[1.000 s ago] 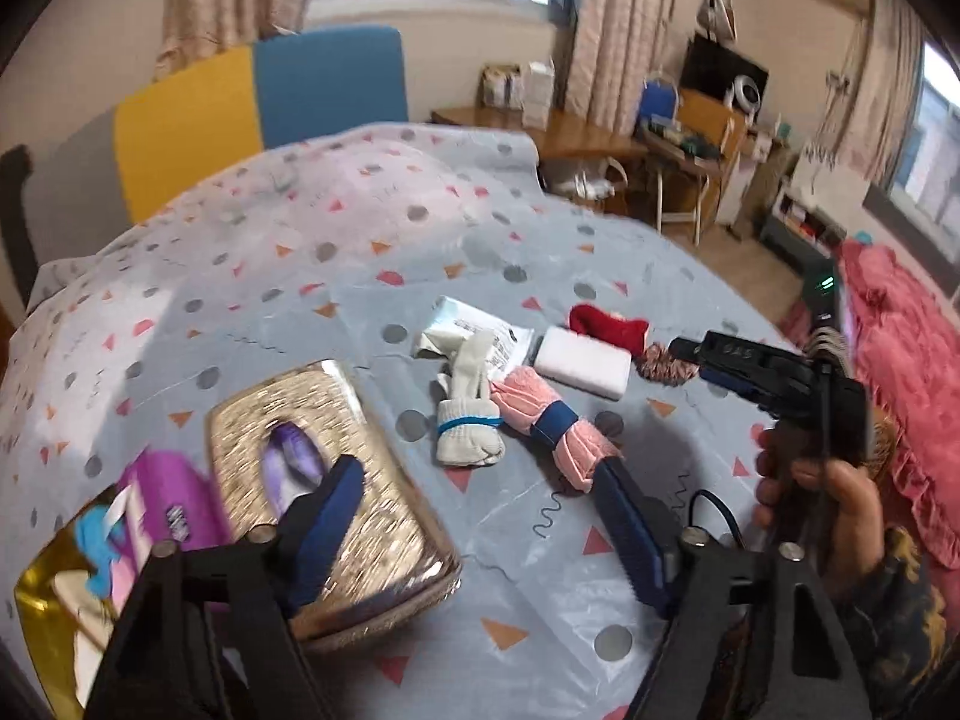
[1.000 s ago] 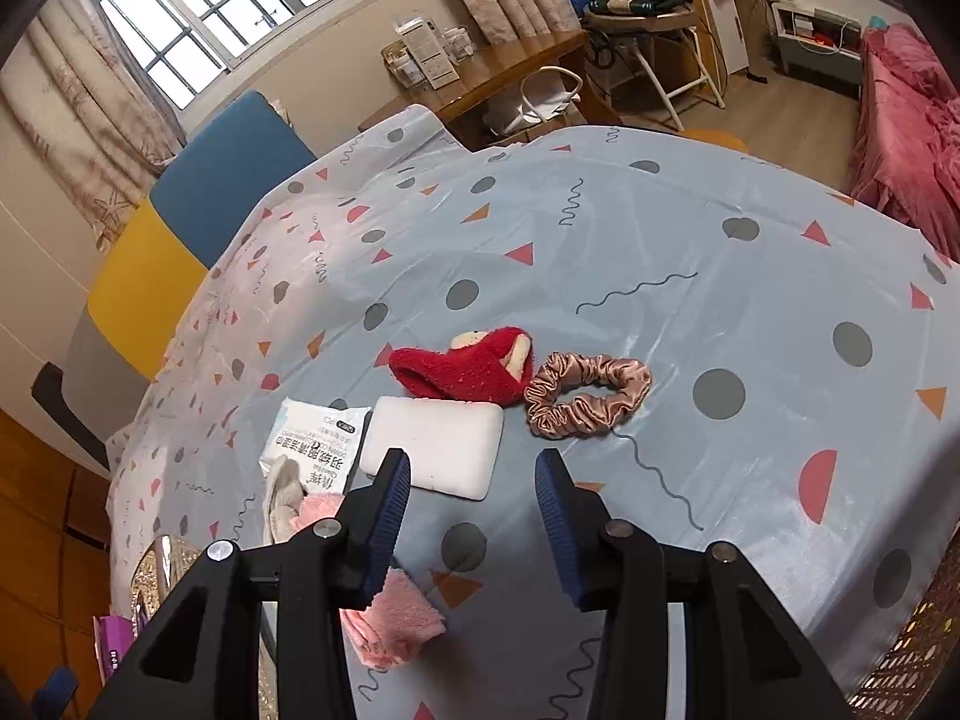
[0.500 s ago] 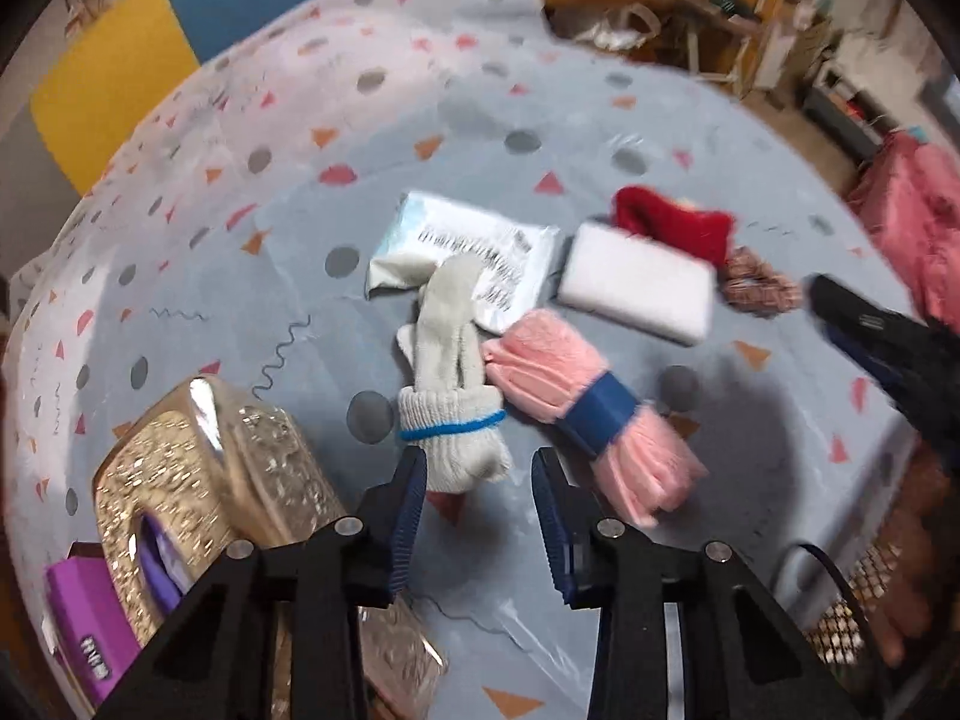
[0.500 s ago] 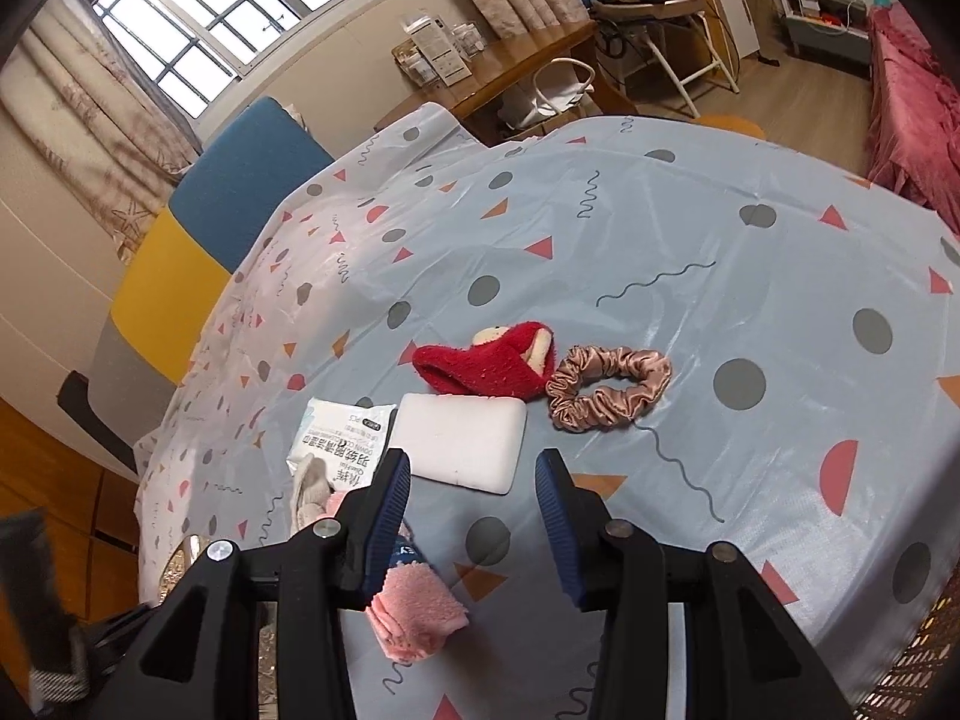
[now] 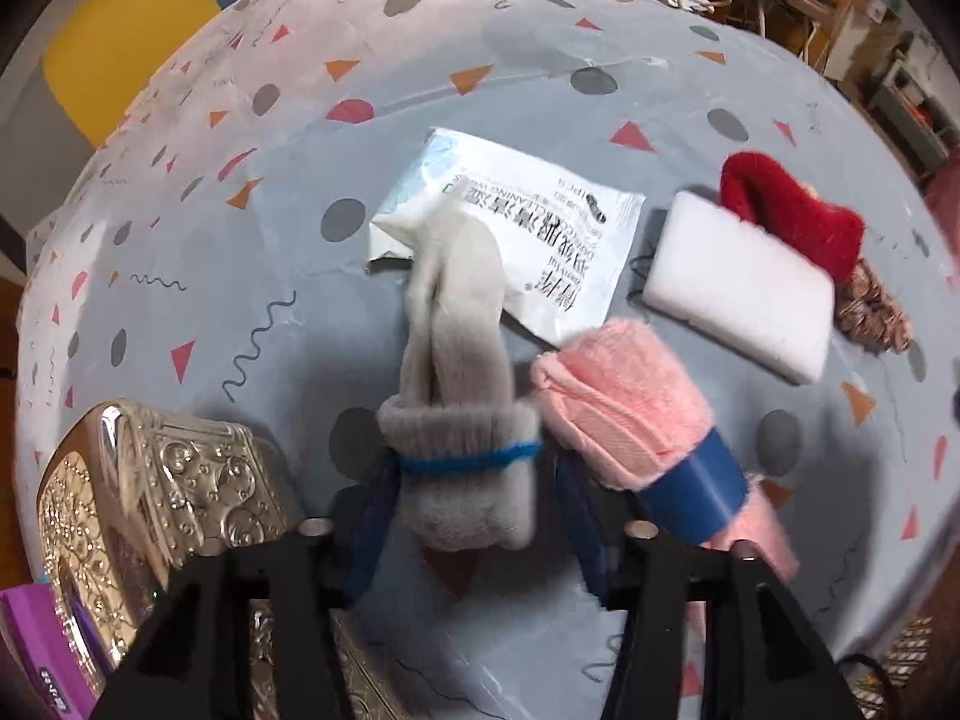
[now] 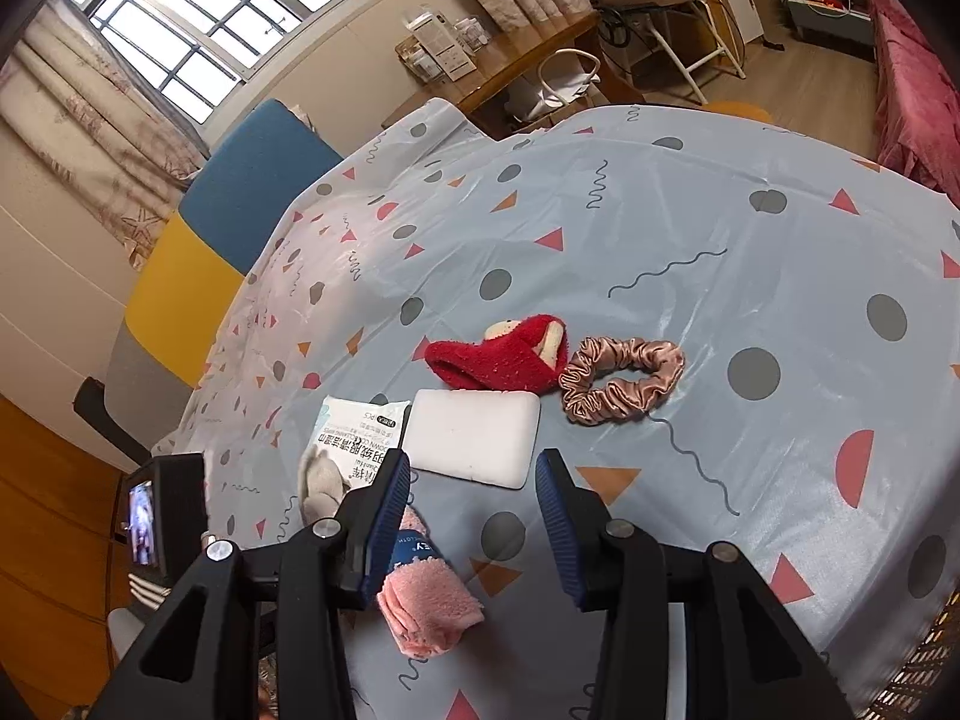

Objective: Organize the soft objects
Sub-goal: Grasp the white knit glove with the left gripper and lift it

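Note:
A grey rolled sock with a blue band (image 5: 462,420) lies on the patterned tablecloth (image 5: 540,48). My left gripper (image 5: 474,516) is open, its fingers on either side of the sock's cuff end. Beside it lies a pink rolled towel with a blue sleeve (image 5: 636,420), also in the right wrist view (image 6: 429,606). A white sponge (image 6: 474,435), a red plush sock (image 6: 498,357) and a pink satin scrunchie (image 6: 624,375) lie further on. My right gripper (image 6: 474,528) is open and empty, above the cloth just short of the sponge.
A white wipes packet (image 5: 516,228) lies under the sock's far end. An embossed gold tin (image 5: 150,510) and a purple packet (image 5: 36,648) sit at lower left. A blue and yellow chair back (image 6: 228,228) stands behind the table. The left gripper's body (image 6: 162,516) shows at left.
My left gripper has moved forward and down, from wide open above the tin to straddling the grey sock's cuff. The right gripper has barely moved.

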Demonstrator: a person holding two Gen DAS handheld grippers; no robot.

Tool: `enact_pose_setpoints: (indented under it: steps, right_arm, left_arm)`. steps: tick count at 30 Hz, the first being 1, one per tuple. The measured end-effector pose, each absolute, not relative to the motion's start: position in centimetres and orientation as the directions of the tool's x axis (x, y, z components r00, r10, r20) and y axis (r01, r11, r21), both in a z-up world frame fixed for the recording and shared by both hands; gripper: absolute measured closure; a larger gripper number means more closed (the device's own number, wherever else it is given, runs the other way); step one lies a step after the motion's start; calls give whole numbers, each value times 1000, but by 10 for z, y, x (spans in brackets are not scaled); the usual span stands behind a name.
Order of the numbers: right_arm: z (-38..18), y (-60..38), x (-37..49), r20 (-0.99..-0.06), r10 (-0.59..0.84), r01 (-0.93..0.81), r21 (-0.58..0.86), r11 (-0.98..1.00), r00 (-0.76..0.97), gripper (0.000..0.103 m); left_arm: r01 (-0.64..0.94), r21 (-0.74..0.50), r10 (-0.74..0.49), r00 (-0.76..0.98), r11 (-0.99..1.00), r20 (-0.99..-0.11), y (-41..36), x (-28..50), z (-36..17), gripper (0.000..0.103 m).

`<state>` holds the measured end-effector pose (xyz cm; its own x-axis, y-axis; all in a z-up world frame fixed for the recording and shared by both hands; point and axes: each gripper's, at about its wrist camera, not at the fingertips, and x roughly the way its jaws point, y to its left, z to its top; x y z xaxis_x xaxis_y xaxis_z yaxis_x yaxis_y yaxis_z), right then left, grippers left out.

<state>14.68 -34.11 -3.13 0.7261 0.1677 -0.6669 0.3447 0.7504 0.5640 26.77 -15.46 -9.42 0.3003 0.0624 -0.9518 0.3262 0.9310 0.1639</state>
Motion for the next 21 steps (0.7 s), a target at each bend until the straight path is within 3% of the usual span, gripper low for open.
enact_pose_setpoints:
  steps: [3, 11, 17, 21]
  right_arm:
    - [-31, -340, 147, -668, 163, 343, 557, 756, 726, 59]
    - [-32, -343, 146, -664, 161, 350, 566, 747, 730, 59]
    - [-35, -343, 148, -673, 168, 360, 570, 739, 720, 59]
    - [-38, -342, 149, -683, 164, 369, 563, 740, 712, 59]
  left_arm:
    - [366, 189, 56, 345, 911, -937, -157, 252, -91, 68]
    - [463, 85, -136, 423, 882, -896, -146, 160, -75, 69]
    - [575, 115, -211, 469, 810, -858, -142, 68, -87, 69]
    - [602, 130, -247, 502, 788, -829, -132, 47, -96, 69]
